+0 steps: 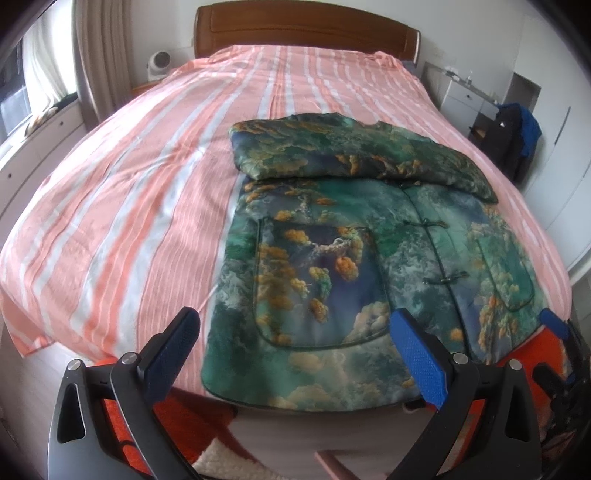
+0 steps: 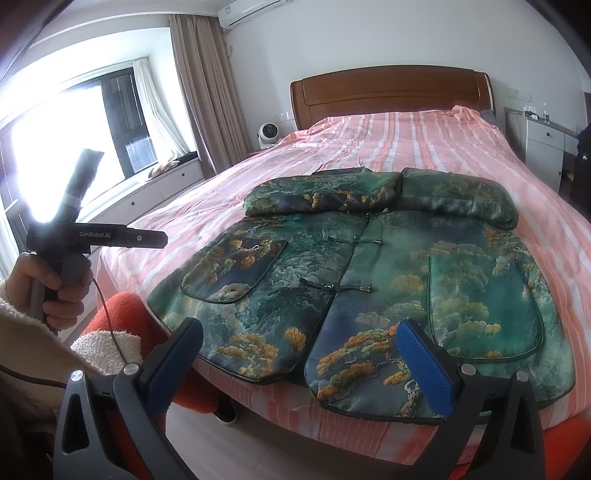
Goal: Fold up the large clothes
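Your left tongs (image 1: 291, 354) and right tongs (image 2: 301, 363) both gape empty above the jacket (image 2: 369, 266), flat at the bed's (image 1: 147, 184) foot, sleeves folded across; padded, satiny — likely slippery; pinch the hem corners deep.

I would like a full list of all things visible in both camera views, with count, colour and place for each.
jacket: one, green with orange print, flat at the foot of the bed, both sleeves folded across the chest.
bedsheet: one, pink and white striped, covers the bed.
headboard: one, brown wood, far end.
fan: one, white, left of the headboard.
curtains: beige, by the window.
air conditioner: one, white, high on the wall.
cabinet: one, white, right of the bed.
left gripper: black with blue pads, open, over the hem.
right gripper: same, open, over the hem.
hand: one, holds the left gripper's handle.
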Motion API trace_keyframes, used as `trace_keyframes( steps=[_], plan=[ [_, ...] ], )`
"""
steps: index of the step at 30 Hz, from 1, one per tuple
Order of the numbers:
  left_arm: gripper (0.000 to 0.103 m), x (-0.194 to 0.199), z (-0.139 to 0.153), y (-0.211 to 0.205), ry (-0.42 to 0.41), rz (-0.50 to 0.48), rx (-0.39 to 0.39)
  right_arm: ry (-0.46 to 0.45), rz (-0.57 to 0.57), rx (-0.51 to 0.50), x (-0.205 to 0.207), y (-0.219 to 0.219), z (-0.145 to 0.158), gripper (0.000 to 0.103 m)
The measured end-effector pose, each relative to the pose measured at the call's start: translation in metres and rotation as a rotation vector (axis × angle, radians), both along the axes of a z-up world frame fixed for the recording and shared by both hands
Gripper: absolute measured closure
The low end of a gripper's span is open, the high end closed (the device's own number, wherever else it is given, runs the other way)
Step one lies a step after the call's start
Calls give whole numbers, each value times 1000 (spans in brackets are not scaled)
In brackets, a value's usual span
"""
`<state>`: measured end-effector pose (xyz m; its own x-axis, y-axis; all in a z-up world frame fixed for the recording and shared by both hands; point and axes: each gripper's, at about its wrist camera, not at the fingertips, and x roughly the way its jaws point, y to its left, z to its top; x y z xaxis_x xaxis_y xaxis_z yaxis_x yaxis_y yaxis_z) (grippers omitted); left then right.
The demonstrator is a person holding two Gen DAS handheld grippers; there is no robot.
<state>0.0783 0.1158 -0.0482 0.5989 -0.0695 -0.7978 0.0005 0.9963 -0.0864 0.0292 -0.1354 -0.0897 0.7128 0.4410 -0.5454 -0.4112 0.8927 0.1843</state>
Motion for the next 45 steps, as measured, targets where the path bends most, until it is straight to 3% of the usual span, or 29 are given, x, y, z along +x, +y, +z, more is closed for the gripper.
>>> trace_keyframes(
  steps=[3,6,11,15,18,22,23,25,26,27,29,30,31,33,38,41,45],
  plan=[
    [1,3,-4,3,15,5,14,-6,-10,-16,-1,-1,2,0],
    [1,7,-5,20,18,39,-20,-15,-38,-2,-2,-16,8,0],
    [1,17,-21,55,67,69,-135,39,-182,32,7,-73,14,0],
    [1,28,-43,62,132,28,-104,83,-322,-52,18,-136,22,0],
    [1,39,-60,57,172,-24,-34,209,-376,-72,40,-188,16,0],
    [1,51,-85,47,229,-77,79,455,-295,-16,75,-226,-25,2],
    [1,53,-92,46,248,-82,78,489,-281,-7,80,-229,-33,5],
    [2,53,-98,45,277,-99,32,552,-253,25,91,-230,-49,26],
    [9,52,-99,44,293,-114,-5,572,-240,43,94,-230,-54,30],
    [25,51,-100,42,309,-130,-37,592,-228,58,97,-230,-58,34],
    [45,47,-99,39,332,-153,-75,613,-232,46,100,-228,-63,44],
    [59,45,-96,37,333,-155,-62,616,-227,40,100,-226,-64,60],
    [67,44,-94,35,336,-159,-55,614,-219,29,100,-225,-63,85],
    [87,41,-86,36,338,-159,-69,606,-208,51,97,-226,-58,89],
    [91,12,-61,44,332,-189,-91,570,-188,87,75,-223,-31,91],
    [92,-12,-57,52,363,-202,-110,602,-158,146,52,-222,-23,92],
    [93,-27,-38,72,367,-189,-223,643,-116,273,27,-226,-11,92]
  ],
)
